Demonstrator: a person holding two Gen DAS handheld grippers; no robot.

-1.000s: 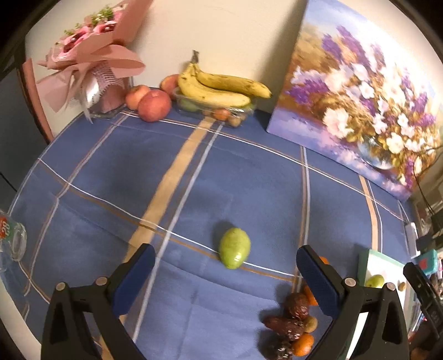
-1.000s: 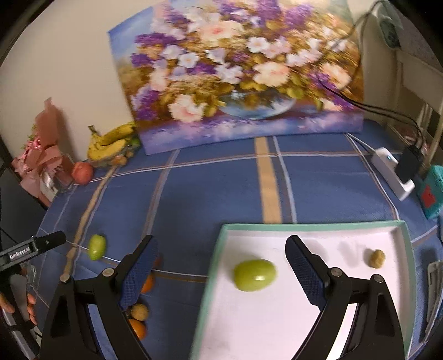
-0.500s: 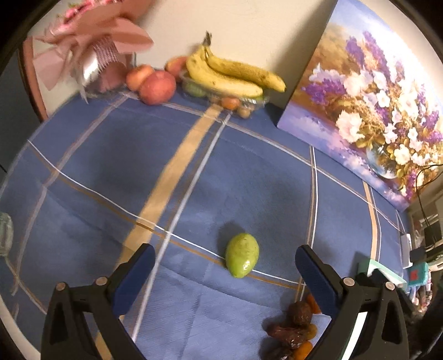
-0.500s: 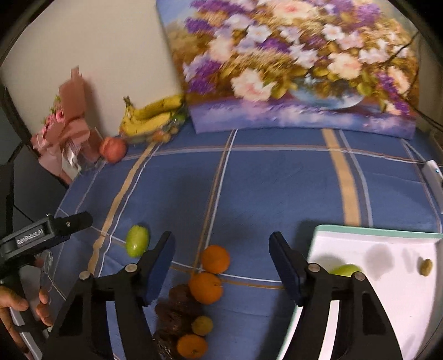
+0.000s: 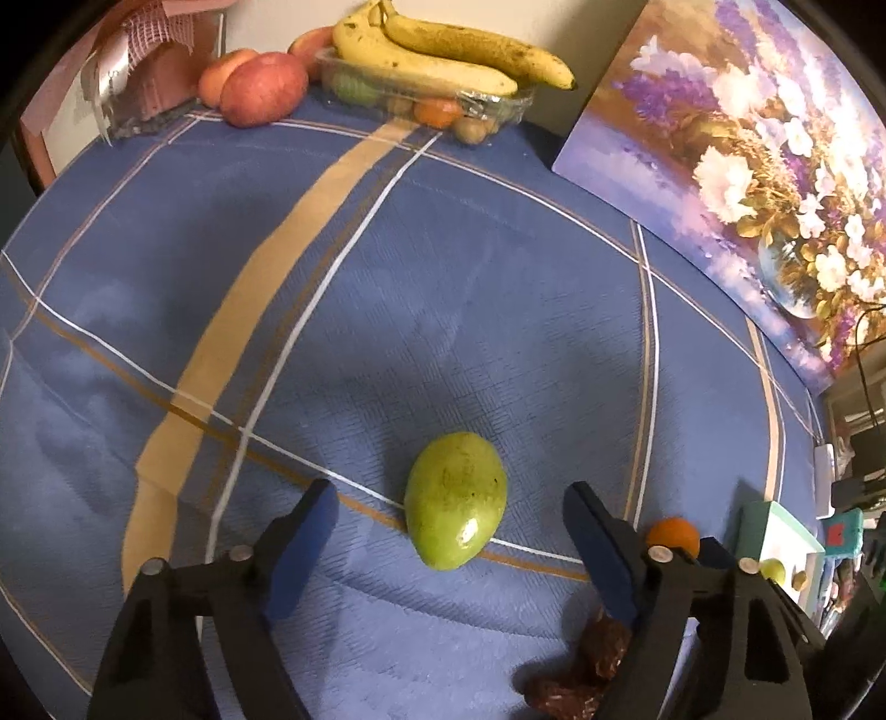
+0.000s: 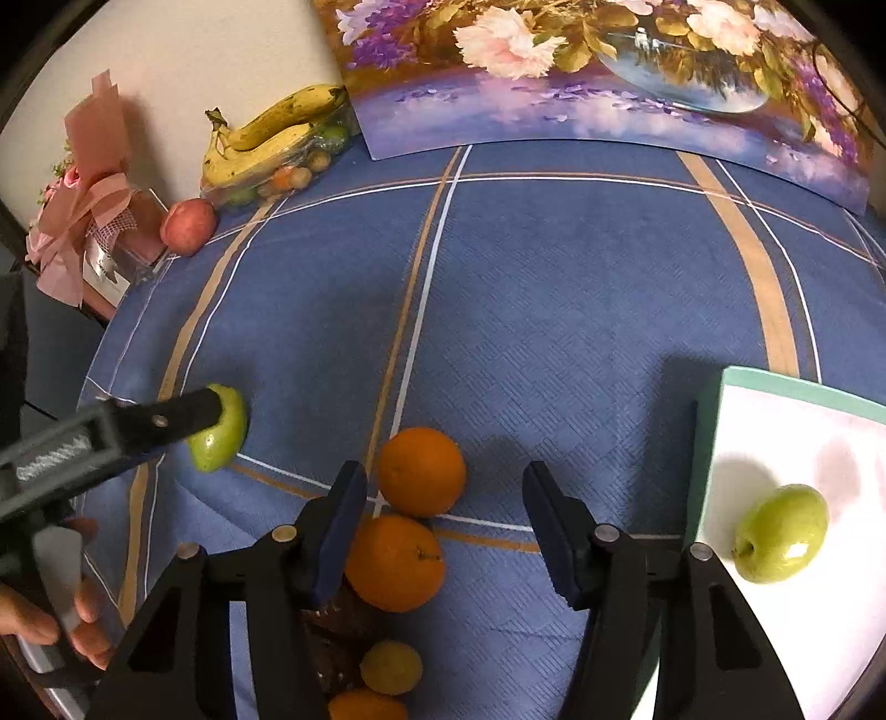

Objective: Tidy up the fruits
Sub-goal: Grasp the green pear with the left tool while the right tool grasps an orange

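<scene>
Reaching down on both sides at once, the person is in the pick-up stage of sorting the fruit. The left gripper (image 5: 451, 531) straddles a green mango-like fruit (image 5: 457, 500) lying on the blue checked tablecloth (image 5: 387, 277); its jaws are closing, the fruit between them but the pads not yet touching its skin. The right gripper (image 6: 446, 515) hangs over a small heap — two oranges (image 6: 421, 471), a yellowish fruit (image 6: 391, 666) and something dark and wrinkled, perhaps dates. Its jaws are closing too, the oranges lying between and just below the tips, nothing pinched so far as I can see. Off to the right waits a white tray (image 6: 714, 421) with a green rim, already holding a green apple (image 6: 782, 533).

Next, I judge, each tool must sink a little further and finish closing squarely across its fruit. The right one needs care — the two oranges touch, so the fingers should take only one. The bananas (image 5: 443, 52) and red apples (image 5: 263, 88) by the wall sit well apart.
</scene>
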